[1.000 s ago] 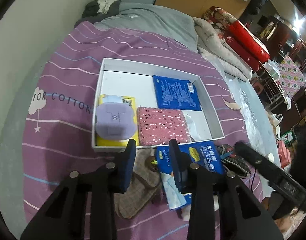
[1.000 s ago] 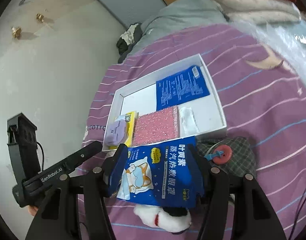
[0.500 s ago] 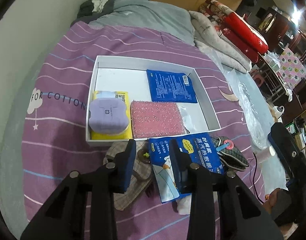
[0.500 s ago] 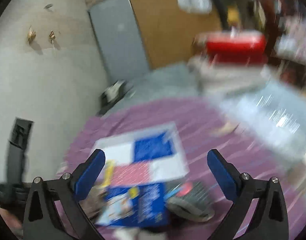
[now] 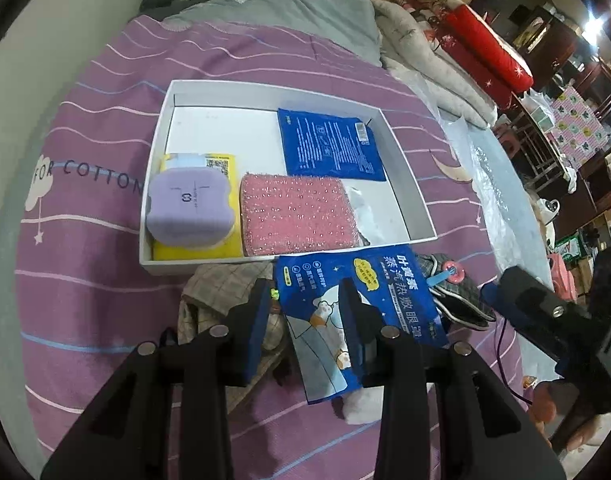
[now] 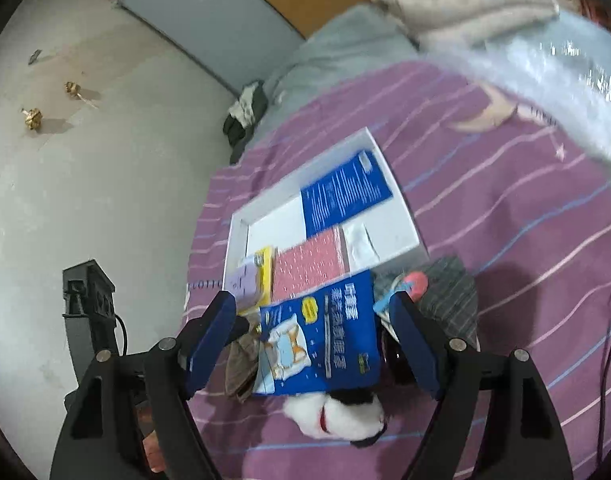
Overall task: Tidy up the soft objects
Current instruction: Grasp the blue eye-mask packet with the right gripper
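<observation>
White box point(image 5: 409, 184) bare at 11 o'clock corner; right gripper point(image 6: 313, 340) spread, closing astride eye-mask pouch point(image 6: 325, 340); left gripper point(image 5: 305, 312) part-open, empty; plush point(image 6: 337, 416) clearest right view.

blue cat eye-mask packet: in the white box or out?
Out. The blue cat packet lies on the purple bedsheet against the white box's near wall, overlapping plaid fabric.

Both wrist views near, angled down along fingers; both share white tray point(image 5: 409, 184) point(image 6: 401, 196) on bed.
</observation>
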The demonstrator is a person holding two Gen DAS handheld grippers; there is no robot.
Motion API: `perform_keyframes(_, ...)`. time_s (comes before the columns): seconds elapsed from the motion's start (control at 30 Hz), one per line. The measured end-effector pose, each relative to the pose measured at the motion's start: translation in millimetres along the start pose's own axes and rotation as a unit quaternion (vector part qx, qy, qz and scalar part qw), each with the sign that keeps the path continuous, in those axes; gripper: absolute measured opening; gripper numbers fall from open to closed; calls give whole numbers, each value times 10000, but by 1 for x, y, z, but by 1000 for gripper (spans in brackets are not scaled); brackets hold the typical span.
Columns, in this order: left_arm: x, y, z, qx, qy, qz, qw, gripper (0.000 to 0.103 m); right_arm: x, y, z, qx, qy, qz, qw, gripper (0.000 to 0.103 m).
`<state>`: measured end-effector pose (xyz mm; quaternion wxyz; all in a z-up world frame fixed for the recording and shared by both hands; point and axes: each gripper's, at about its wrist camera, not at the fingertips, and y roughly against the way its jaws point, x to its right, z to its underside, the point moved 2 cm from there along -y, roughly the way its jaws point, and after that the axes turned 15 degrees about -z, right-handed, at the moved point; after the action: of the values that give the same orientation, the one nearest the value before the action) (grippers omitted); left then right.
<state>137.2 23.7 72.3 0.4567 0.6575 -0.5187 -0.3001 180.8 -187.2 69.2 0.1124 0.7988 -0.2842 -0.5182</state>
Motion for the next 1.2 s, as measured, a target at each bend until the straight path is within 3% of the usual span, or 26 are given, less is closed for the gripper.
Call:
perform_keyframes(0.07,2,-5,1,-96,-68,-89,9999,37,11,-7,3,-383,-305,16,9988,79)
perform_keyframes(0.17,4,-12,2,-221,-98,-154,9996,35,21,-14,7,-691,-620,-263,9953,63)
perform_keyframes(0.2,4,-13,2,-247,-110,-180,9995,34,22,-17,9,-768,-683,-318,9942,61)
perform_keyframes(0.5,2,-22,4,-331,-173,-427,9984,31,37,-31,14,-941,-689,61,9932,42)
perform_keyframes(0.9,2,-26,4,-389,-204,-459,9980,31,37,-23,14,-954,-767,2,9925,41)
perform_keyframes(1.1,5,-27,5,-375,-269,-526,9976,31,30,-27,15,-1105,-1010,-646,9866,41)
perform_keyframes(1.2,5,-28,5,-379,-278,-517,9976,31,32,-34,19,-1158,-1003,-458,9871,38)
